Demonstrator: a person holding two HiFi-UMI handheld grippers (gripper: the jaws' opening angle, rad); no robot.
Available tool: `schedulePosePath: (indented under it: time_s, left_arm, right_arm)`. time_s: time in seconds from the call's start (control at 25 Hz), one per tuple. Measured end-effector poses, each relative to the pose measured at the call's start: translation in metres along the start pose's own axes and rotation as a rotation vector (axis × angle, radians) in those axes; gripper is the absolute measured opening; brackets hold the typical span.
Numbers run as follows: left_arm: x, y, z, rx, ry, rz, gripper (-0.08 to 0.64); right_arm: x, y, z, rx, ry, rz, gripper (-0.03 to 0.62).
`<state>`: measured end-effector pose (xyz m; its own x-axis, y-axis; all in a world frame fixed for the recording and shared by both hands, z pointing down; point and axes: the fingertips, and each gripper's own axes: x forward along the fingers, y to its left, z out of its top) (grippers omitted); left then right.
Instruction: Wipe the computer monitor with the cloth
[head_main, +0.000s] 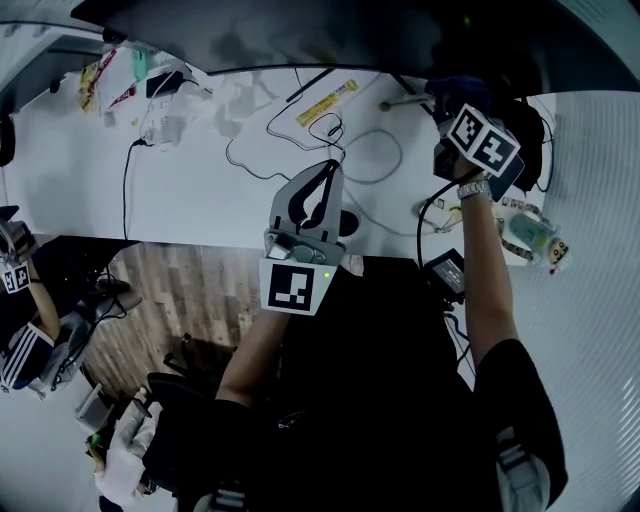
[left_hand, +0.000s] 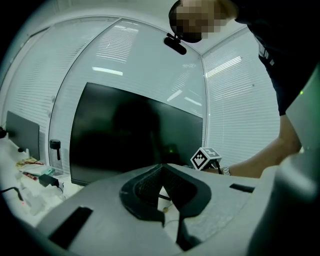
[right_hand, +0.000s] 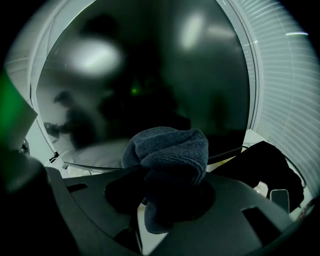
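Note:
The dark monitor (head_main: 300, 35) spans the far edge of the desk; its screen (right_hand: 150, 75) fills the right gripper view, close ahead. My right gripper (head_main: 458, 108) is shut on a bunched dark blue cloth (right_hand: 170, 152), which is up at the monitor's lower right part (head_main: 452, 92). I cannot tell whether cloth and glass touch. My left gripper (head_main: 322, 185) hovers over the desk's near edge at the middle, its jaws shut with nothing in them (left_hand: 161, 175). The left gripper view shows the whole monitor (left_hand: 135, 135) and the right gripper's marker cube (left_hand: 205, 158).
The white desk (head_main: 200, 190) carries loose cables (head_main: 300, 140), a yellow packet (head_main: 327, 103) and a power strip (head_main: 160, 120). A black bag (right_hand: 265, 165) lies at the right. Another person (head_main: 30, 330) stands at the left over wooden floor (head_main: 190, 290).

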<state>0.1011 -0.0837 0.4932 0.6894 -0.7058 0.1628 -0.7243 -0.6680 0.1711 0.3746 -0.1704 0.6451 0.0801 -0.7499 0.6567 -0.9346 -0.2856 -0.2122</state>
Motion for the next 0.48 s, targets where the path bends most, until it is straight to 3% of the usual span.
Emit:
schedulePosePath:
  time_s: [0.48]
  left_arm:
    - [-0.019, 0.055, -0.007, -0.021, 0.033, -0.065, 0.006]
  right_arm:
    - [0.017, 0.068, -0.018, -0.01, 0.034, -0.024, 0.123]
